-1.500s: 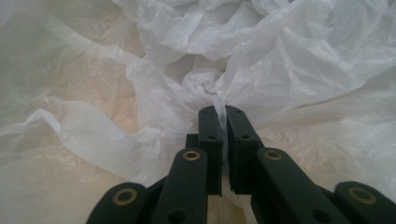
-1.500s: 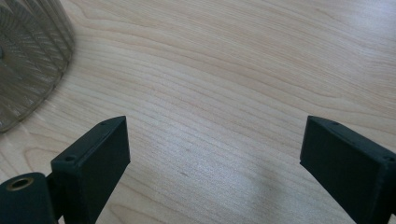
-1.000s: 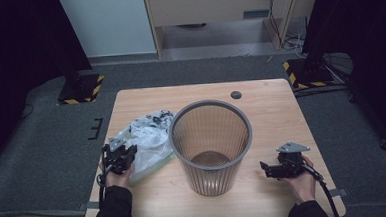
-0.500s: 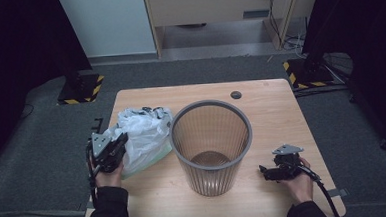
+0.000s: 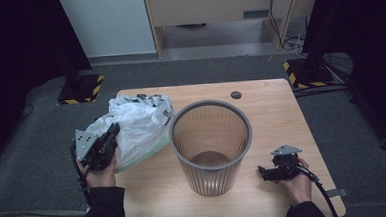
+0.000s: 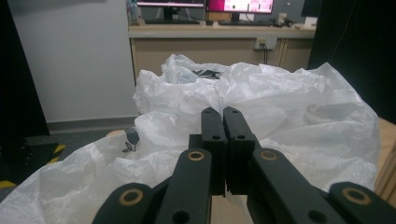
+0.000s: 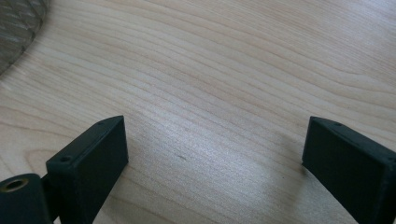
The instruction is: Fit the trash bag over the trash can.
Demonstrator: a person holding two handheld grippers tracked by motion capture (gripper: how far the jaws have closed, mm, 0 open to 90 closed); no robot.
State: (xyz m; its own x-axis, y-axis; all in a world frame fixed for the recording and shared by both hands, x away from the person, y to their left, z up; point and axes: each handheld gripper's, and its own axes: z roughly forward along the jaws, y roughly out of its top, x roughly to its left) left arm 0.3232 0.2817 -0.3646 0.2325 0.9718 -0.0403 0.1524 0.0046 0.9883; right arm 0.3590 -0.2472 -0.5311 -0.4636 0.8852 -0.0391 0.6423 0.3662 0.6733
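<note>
My left gripper (image 5: 113, 131) pinches the white bag (image 5: 137, 126) off the table's (image 5: 281, 114) left edge; my right gripper (image 5: 262, 172) rests spread beside the bin (image 5: 211, 146).

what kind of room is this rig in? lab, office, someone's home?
Probably a lab or office space set up for recording. Black curtains flank the wooden table, hazard-striped stand bases sit on grey carpet, and a desk with monitors stands behind.
</note>
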